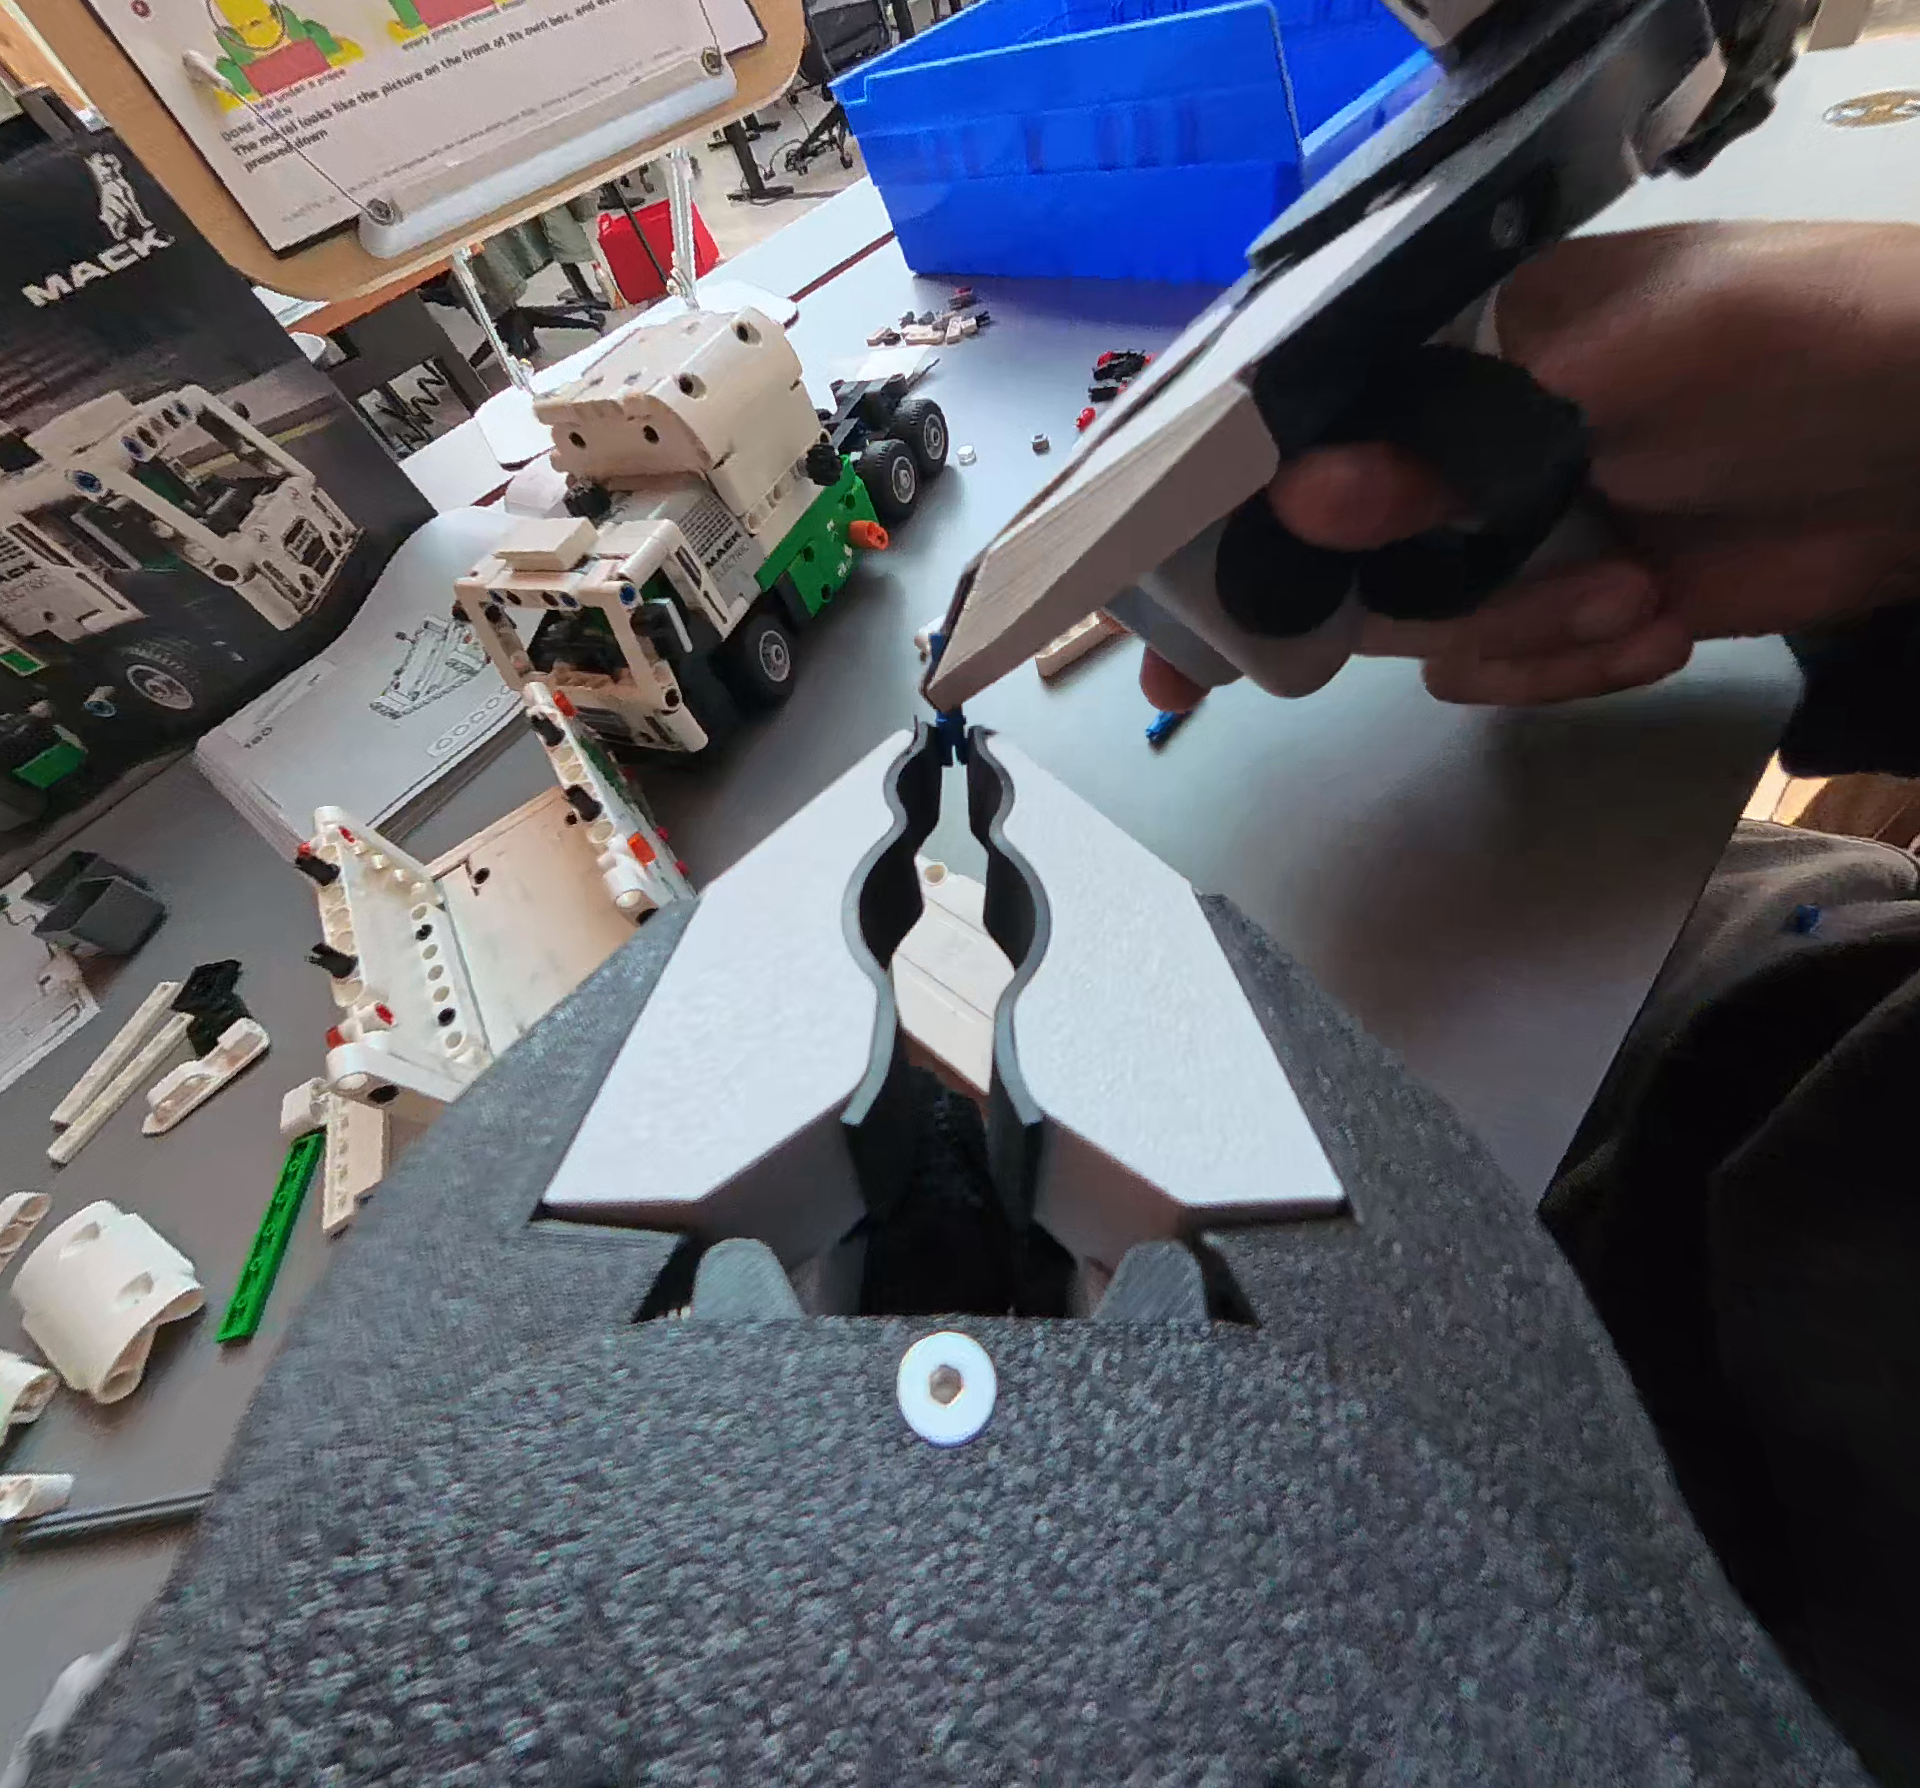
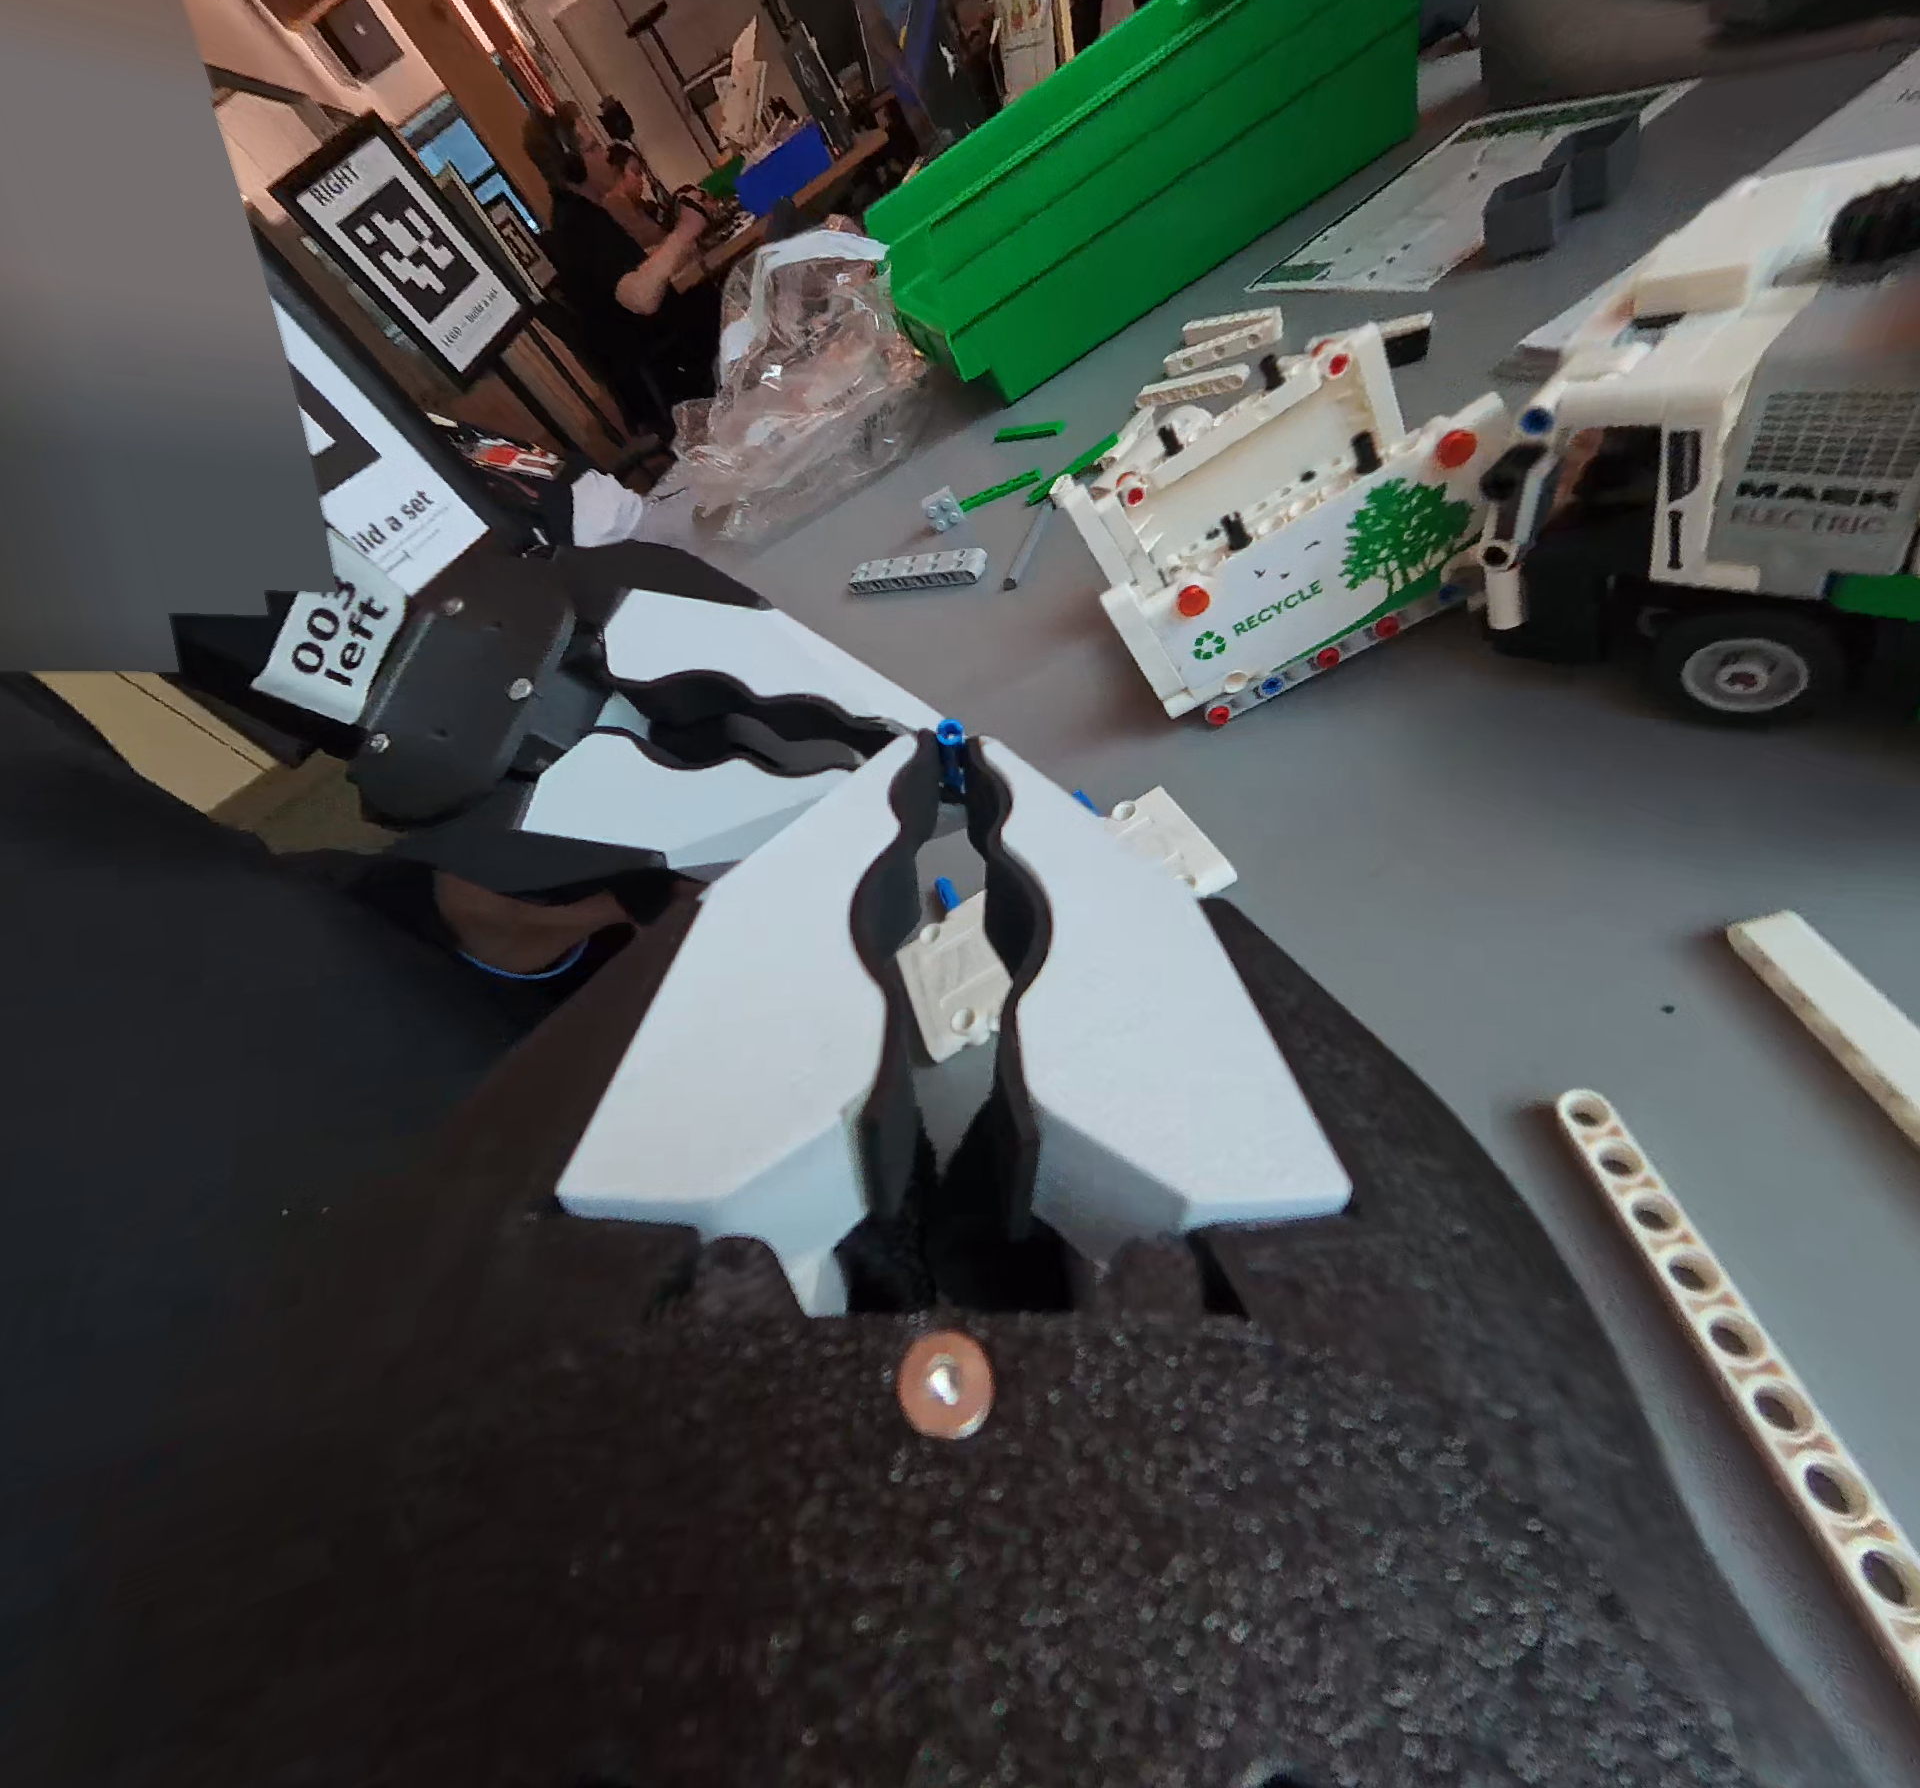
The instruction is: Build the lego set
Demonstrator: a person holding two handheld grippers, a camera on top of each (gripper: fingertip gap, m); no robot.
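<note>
My left gripper (image 1: 948, 741) is shut on a small blue pin (image 1: 948, 732) at its fingertips, held above the grey table (image 1: 1351, 855). My right gripper (image 2: 948, 751) is shut on a blue pin (image 2: 949, 759) too. The two gripper tips meet at that spot, and I cannot tell whether it is one pin or two. The right gripper also shows in the left wrist view (image 1: 940, 694), coming in from the upper right. The left gripper also shows in the right wrist view (image 2: 899, 730). A small white panel (image 2: 956, 990) lies on the table below the tips. The white and green truck (image 1: 675, 533) stands beyond.
A white side panel with a tree graphic (image 2: 1278, 554) leans by the truck's front. A long white beam (image 2: 1745, 1364) lies at the right. A blue bin (image 1: 1091, 138), a green bin (image 2: 1164, 180), the booklet (image 1: 364, 699), the box (image 1: 135, 491) and loose parts ring the table. The tips of both grippers are at nearly the same place.
</note>
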